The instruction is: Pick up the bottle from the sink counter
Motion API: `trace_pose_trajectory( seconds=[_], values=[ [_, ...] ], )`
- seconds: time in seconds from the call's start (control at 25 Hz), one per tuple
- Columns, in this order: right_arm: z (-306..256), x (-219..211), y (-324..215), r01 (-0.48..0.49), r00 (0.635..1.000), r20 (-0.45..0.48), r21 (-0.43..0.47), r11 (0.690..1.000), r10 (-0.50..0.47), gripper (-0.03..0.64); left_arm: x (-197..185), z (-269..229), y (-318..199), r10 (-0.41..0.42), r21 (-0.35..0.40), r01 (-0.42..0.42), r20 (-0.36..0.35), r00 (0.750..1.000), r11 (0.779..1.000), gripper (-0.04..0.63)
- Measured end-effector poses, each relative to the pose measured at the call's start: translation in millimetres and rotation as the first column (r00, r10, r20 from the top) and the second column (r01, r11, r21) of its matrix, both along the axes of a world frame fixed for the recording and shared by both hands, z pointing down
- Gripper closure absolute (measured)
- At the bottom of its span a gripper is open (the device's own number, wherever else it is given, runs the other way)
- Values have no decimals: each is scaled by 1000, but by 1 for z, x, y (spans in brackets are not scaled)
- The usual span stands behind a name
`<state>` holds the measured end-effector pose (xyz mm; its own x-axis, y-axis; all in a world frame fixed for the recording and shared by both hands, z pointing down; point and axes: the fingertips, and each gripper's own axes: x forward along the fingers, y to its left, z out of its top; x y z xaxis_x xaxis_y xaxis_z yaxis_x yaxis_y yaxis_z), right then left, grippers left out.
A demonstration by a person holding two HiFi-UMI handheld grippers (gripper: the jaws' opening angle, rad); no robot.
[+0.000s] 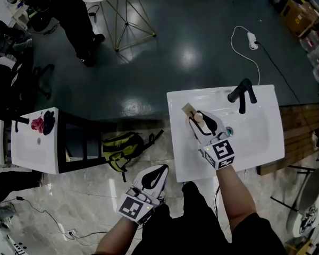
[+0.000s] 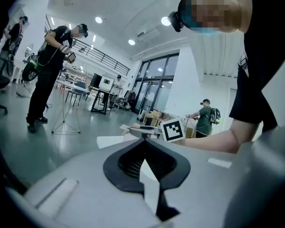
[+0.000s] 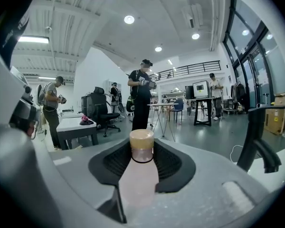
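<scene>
Head view, left to right:

1. The left gripper [image 1: 159, 169] hangs at 7 o'clock in the frame, off the sink counter [image 1: 255, 142] and above the floor. In the left gripper view, the left gripper [image 2: 145, 144] has its black ribbed pads [image 2: 128, 163] drawn together at the tips. Nothing sits between them.

2. A green backpack [image 1: 121, 146] lies on the floor at 10 o'clock from the left gripper.

3. The right gripper [image 1: 202, 120] is over the sink counter, at the left side of the basin. The bottle [image 1: 199, 117] lies between its fingers, at 11 o'clock from the marker cube [image 1: 221, 153].

4. In the right gripper view, the right gripper [image 3: 142, 144] is clamped on the bottle [image 3: 137, 184]. The pale pink body fills the gap between the two pads [image 3: 173, 163] and touches both. The tan cap [image 3: 141, 137] points toward 12 o'clock and sits at the fingertips. A black ring circles the neck just below the cap.

5. The black faucet [image 1: 241, 93] stands at 1 o'clock from the bottle, apart from it.
</scene>
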<state>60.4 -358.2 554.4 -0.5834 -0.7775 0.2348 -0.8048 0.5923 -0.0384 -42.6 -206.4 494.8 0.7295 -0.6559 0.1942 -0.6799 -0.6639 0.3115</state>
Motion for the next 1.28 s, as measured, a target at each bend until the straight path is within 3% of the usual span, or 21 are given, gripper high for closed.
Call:
trace_pose_trajectory(
  seconds=[0.72, 1.28],
  values=[
    [-45, 18, 99, -150, 989, 7, -3, 989, 151, 477, -9, -18, 50, 103, 6, -103, 3, 995, 995, 592],
    [-69, 33, 173, -287, 958, 20, 2, 958, 287, 477, 2, -31, 94, 249, 24, -248, -8, 969, 968, 592]
  ],
)
